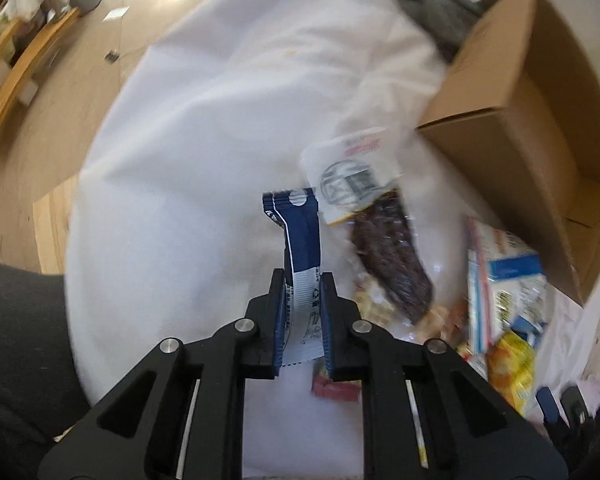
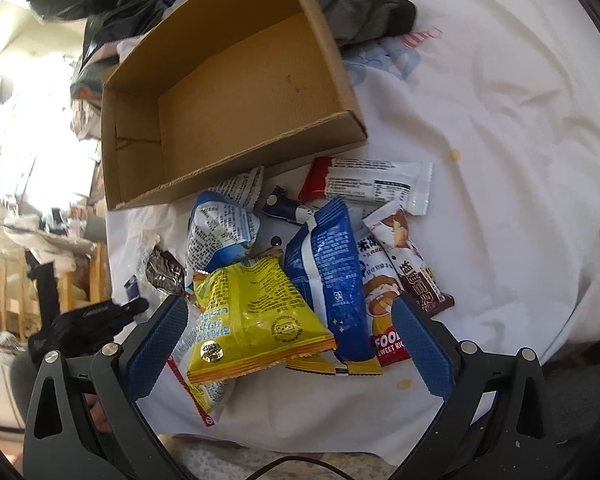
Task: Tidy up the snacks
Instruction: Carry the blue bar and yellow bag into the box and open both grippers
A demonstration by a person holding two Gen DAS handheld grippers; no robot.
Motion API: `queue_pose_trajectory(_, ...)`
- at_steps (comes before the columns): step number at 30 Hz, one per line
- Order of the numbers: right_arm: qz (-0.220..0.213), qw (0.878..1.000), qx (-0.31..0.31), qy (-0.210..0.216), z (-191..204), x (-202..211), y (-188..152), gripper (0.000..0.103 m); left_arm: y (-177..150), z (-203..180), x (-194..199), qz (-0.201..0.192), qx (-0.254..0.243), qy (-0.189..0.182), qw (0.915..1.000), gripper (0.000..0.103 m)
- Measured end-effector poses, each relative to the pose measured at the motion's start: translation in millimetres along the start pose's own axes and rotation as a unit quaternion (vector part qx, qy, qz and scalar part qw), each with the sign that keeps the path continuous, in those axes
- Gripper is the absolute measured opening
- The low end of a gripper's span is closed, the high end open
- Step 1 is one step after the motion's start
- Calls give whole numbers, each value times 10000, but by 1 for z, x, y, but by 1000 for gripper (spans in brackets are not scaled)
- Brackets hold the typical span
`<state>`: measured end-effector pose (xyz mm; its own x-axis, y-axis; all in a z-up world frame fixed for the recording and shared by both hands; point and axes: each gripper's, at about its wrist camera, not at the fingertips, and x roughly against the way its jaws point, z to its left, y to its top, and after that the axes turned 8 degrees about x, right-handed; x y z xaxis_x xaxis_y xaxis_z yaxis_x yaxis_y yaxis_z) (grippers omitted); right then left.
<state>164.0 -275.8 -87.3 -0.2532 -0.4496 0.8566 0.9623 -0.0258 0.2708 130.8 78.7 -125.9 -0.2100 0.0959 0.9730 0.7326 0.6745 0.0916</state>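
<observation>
Brown cardboard box (image 2: 236,92) sits empty; left tool (image 1: 302,300) pinches a navy-and-white sachet (image 1: 300,256), right tool (image 2: 288,336) gapes wide above heaped snack packets (image 2: 300,280).

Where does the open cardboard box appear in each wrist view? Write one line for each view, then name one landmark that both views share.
Left wrist view: the cardboard box fills the upper right, beyond the snack pile.
Right wrist view: the cardboard box sits upper centre-left, its open inside facing the camera.
Shared landmark: the grey cloth bunched at the box's far end.
</observation>
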Motion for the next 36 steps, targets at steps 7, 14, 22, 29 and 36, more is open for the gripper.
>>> queue_pose_trajectory(7, 428, 9968, 621, -250, 29, -24, -4, 103, -9, -17, 51, -295, -965, -270, 9945, 12)
queue_pose_trajectory(14, 847, 9844, 1341, -764, 59, -56, -7, 103, -15, -20, 44, -221, -1102, -475, 9925, 12)
queue_pose_trajectory(22, 732, 9772, 1761, -933, 71, -53, -10, 70, -17, -24, 46, -311, -1122, -615, 9913, 13)
queue_pose_trajectory(29, 409, 9881, 1473, -185, 59, -13, -11, 43, -18, -26, 62, -617, -1231, -633, 9885, 13)
queue_pose_trajectory(36, -455, 9889, 1253, 656, 51, 33, 3, 38, -6, -50, 89, -882, -1432, -834, 9822, 13)
